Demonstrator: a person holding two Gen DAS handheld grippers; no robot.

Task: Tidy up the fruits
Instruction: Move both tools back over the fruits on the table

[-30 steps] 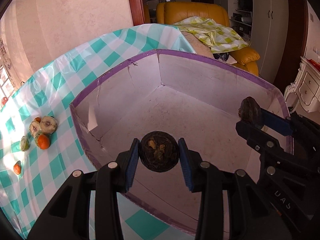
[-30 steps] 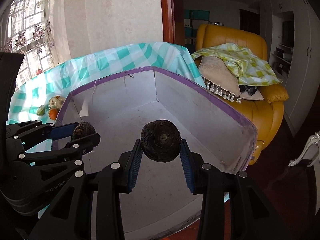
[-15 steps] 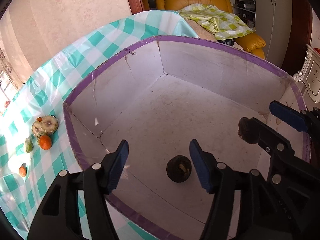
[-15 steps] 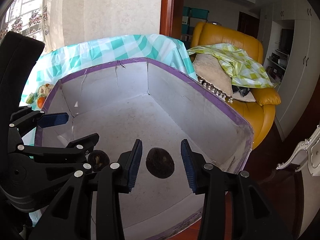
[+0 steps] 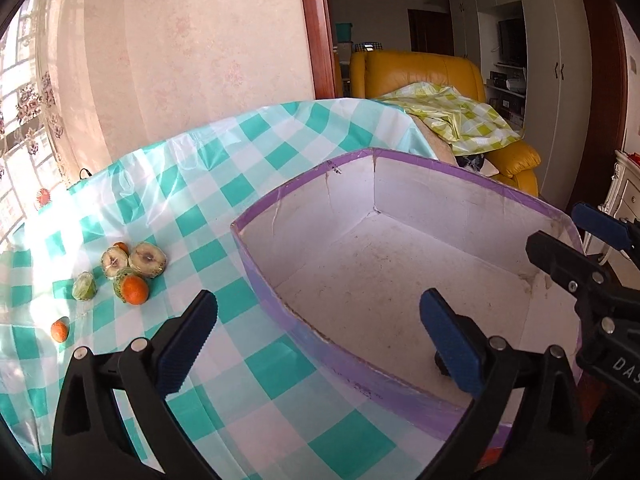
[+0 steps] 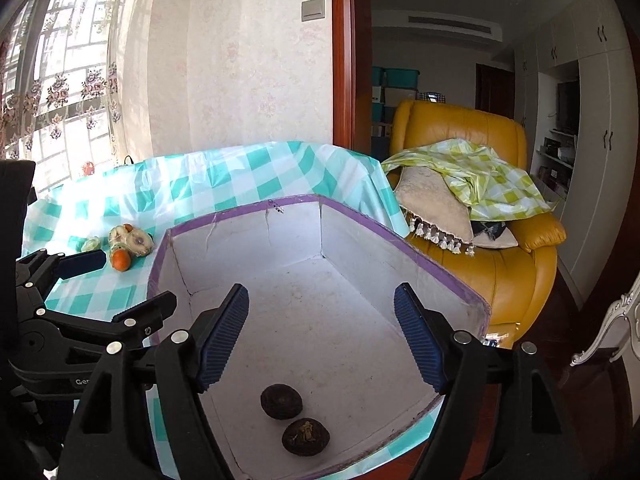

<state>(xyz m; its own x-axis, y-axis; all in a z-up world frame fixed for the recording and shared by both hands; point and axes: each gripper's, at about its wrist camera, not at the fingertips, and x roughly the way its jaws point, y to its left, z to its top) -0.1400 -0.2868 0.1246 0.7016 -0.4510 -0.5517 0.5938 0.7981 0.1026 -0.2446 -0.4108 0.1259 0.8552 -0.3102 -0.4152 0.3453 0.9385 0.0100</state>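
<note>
Two dark round fruits (image 6: pixel 281 401) (image 6: pixel 305 437) lie on the floor of the white box with a purple rim (image 6: pixel 360 216), near its front wall. My right gripper (image 6: pixel 320 296) hangs above them, jaws opening with nothing between them. My left gripper (image 5: pixel 318 304) is over the box's left wall (image 5: pixel 280 196), jaws opening wide and empty. A dark fruit (image 5: pixel 440 360) peeks from behind its right finger. On the teal checked tablecloth (image 5: pixel 224 184) left of the box lie an orange (image 5: pixel 135 290), a smaller orange (image 5: pixel 60 330), two pale wrapped fruits (image 5: pixel 150 258) and a green one (image 5: pixel 84 286).
A yellow armchair (image 6: pixel 460 128) with a yellow-green checked cloth (image 6: pixel 480 172) stands just behind the table's far right corner. A white carved cabinet (image 5: pixel 624 192) is at the right. The window and curtain (image 6: pixel 60 80) are to the left.
Both grippers opened and let their dark fruits drop into the box. Both then rose and drew back, and the left one swung left toward the fruits on the cloth.
</note>
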